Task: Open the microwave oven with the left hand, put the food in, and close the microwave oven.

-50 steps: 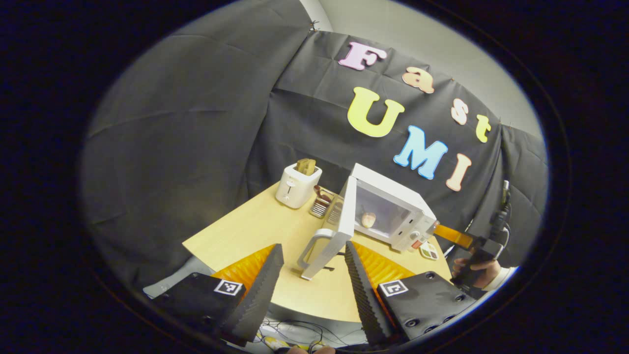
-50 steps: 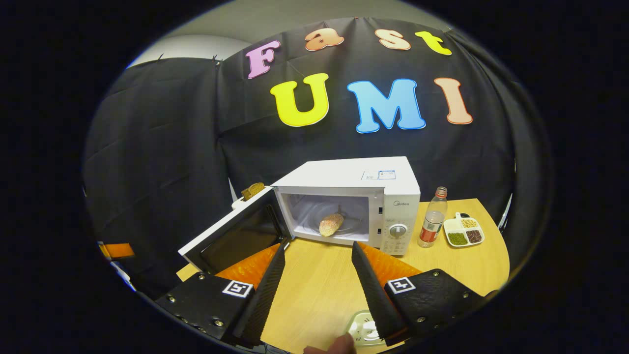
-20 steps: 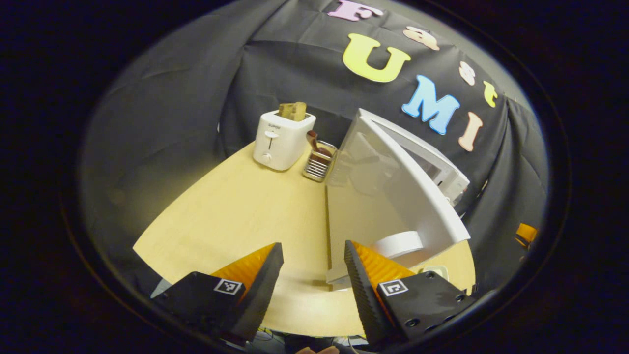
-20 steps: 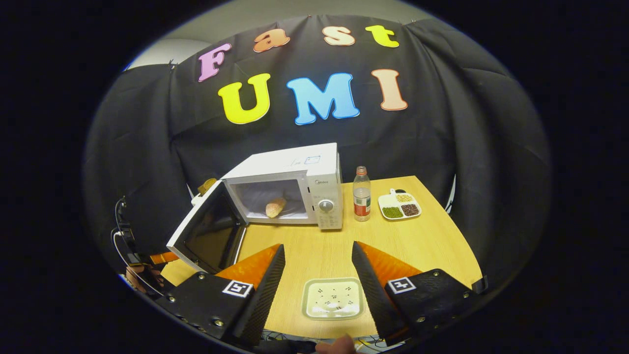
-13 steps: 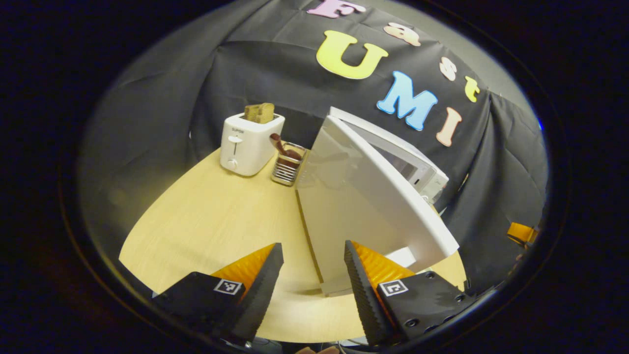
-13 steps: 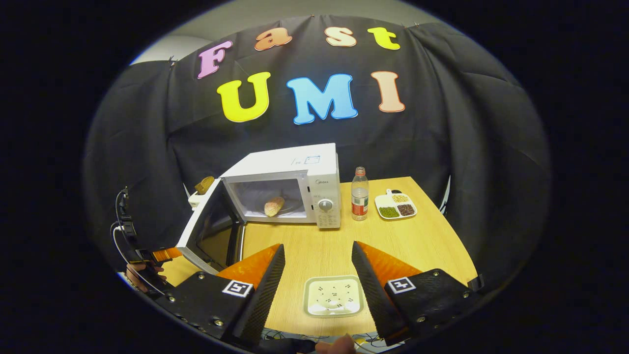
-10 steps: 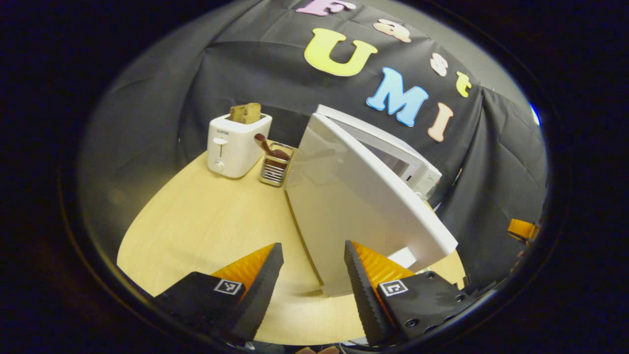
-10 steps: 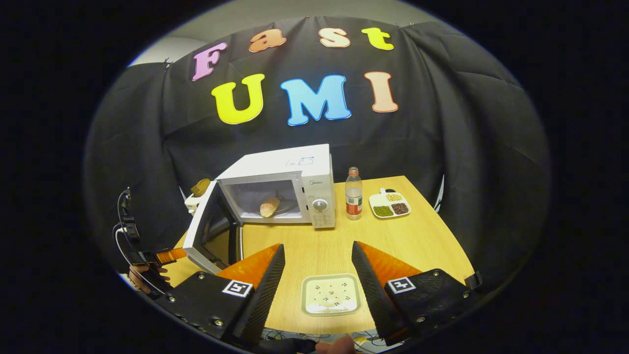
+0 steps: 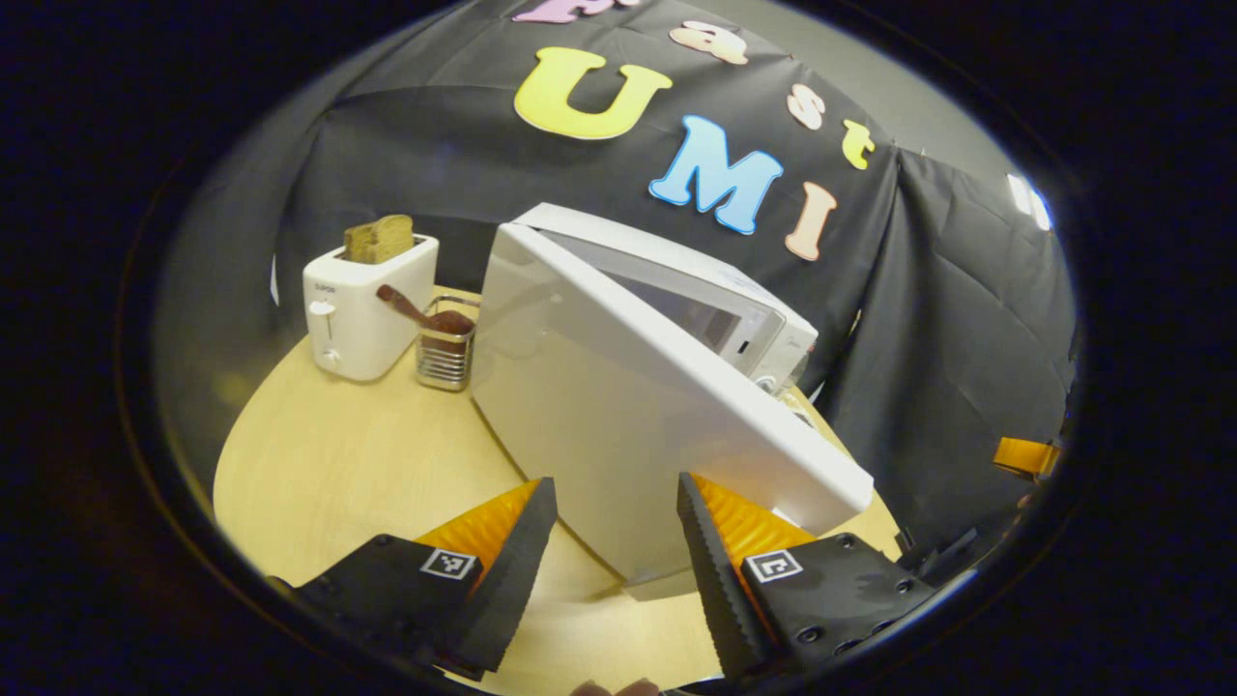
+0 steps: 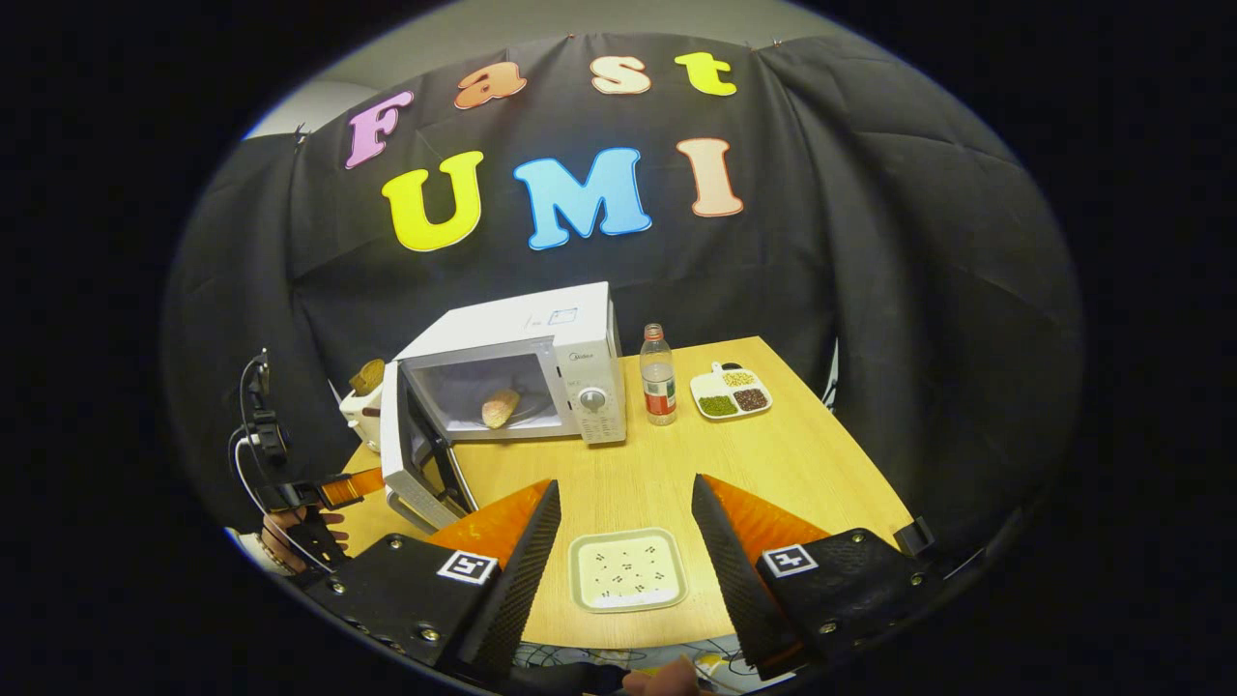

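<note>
The white microwave [image 10: 541, 338] stands at the back of the table with a bread roll [image 10: 500, 408] lying inside. Its door [image 10: 406, 445] stands partly open, edge-on in the right gripper view. In the left gripper view the door's white outer face [image 9: 618, 425] looms just beyond my left gripper [image 9: 614, 488], which is open and holds nothing. The left gripper [image 10: 338, 488] also shows at the door's outer side, held by a hand [image 10: 290, 536]. My right gripper [image 10: 623, 493] is open above an empty square plate [image 10: 626, 568] near the front edge.
A white toaster [image 9: 362, 300] with bread in its slot and a wire utensil holder [image 9: 445, 343] stand left of the microwave. A bottle [image 10: 659, 389] and a divided dish of beans [image 10: 731, 391] sit to its right on the wooden table [image 10: 792, 454].
The door has swung from wide open toward the microwave, with the left gripper moving along at its outer face. The right gripper has drawn back from the microwave to above the plate.
</note>
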The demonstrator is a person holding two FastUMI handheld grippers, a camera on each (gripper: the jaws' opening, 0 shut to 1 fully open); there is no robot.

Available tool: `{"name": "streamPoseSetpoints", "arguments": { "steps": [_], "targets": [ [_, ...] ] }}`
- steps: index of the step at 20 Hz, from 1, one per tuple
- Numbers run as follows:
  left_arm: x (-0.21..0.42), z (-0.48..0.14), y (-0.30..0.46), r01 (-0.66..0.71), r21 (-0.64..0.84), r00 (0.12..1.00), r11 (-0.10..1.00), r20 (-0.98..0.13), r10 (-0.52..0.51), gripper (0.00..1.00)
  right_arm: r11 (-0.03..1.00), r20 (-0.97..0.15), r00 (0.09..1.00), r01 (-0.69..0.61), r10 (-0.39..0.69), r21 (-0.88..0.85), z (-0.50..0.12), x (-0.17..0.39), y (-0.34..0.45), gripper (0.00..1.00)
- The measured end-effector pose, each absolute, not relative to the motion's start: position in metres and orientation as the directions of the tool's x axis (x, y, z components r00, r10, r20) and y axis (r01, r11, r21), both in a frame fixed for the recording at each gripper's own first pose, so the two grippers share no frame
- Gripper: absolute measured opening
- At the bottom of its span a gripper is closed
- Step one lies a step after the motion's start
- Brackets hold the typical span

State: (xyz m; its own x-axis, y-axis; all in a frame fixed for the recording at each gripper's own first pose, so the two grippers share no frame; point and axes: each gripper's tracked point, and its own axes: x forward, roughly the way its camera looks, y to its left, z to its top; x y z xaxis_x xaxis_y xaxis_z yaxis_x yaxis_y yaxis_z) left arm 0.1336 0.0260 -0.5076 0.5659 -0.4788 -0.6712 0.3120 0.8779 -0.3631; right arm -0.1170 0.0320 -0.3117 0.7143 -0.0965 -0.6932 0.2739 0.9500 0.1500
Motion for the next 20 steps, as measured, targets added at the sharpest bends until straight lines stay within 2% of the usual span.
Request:
{"name": "streamPoseSetpoints", "arguments": {
  "steps": [4,5,6,8,9,11,12,15,17,18,19,20],
  "targets": [
    [0.148,-0.513,-0.002,0.351,-0.378,0.544,0.857,-0.662,-0.515,0.86,0.947,-0.697,0.707,0.292,-0.120,0.133,-0.312,-0.120,0.023,0.84],
    [0.151,-0.514,-0.009,0.360,-0.379,0.540,0.853,-0.660,-0.522,0.92,0.946,-0.700,0.703,0.298,-0.127,0.128,-0.312,-0.121,0.021,0.84],
    [0.156,-0.515,-0.017,0.369,-0.381,0.538,0.848,-0.656,-0.529,0.86,0.945,-0.703,0.698,0.305,-0.134,0.122,-0.314,-0.123,0.018,0.84],
    [0.165,-0.518,-0.030,0.384,-0.389,0.530,0.838,-0.650,-0.545,0.86,0.941,-0.708,0.691,0.318,-0.149,0.113,-0.315,-0.123,0.012,0.84],
    [0.170,-0.519,-0.037,0.390,-0.393,0.525,0.833,-0.649,-0.551,0.80,0.939,-0.709,0.688,0.325,-0.156,0.110,-0.315,-0.123,0.008,0.84],
    [0.179,-0.526,-0.051,0.401,-0.397,0.514,0.826,-0.649,-0.561,0.80,0.936,-0.710,0.682,0.340,-0.175,0.096,-0.315,-0.122,0.000,0.84],
    [0.184,-0.528,-0.057,0.405,-0.402,0.508,0.821,-0.648,-0.567,0.86,0.934,-0.710,0.681,0.345,-0.183,0.090,-0.314,-0.121,-0.002,0.84],
    [0.200,-0.534,-0.075,0.421,-0.407,0.500,0.810,-0.641,-0.582,0.83,0.931,-0.714,0.670,0.359,-0.205,0.069,-0.317,-0.119,-0.011,0.84],
    [0.214,-0.537,-0.088,0.435,-0.405,0.498,0.804,-0.636,-0.589,0.86,0.928,-0.719,0.663,0.366,-0.210,0.066,-0.320,-0.115,-0.013,0.84],
    [0.221,-0.540,-0.096,0.441,-0.405,0.497,0.801,-0.634,-0.593,0.80,0.928,-0.721,0.660,0.367,-0.211,0.064,-0.321,-0.114,-0.014,0.84],
    [0.228,-0.542,-0.101,0.446,-0.403,0.496,0.799,-0.631,-0.596,0.80,0.930,-0.726,0.654,0.363,-0.210,0.059,-0.323,-0.113,-0.016,0.84],
    [0.234,-0.544,-0.106,0.449,-0.401,0.496,0.799,-0.632,-0.595,0.86,0.931,-0.731,0.649,0.361,-0.210,0.052,-0.327,-0.112,-0.017,0.84]
  ]
}}
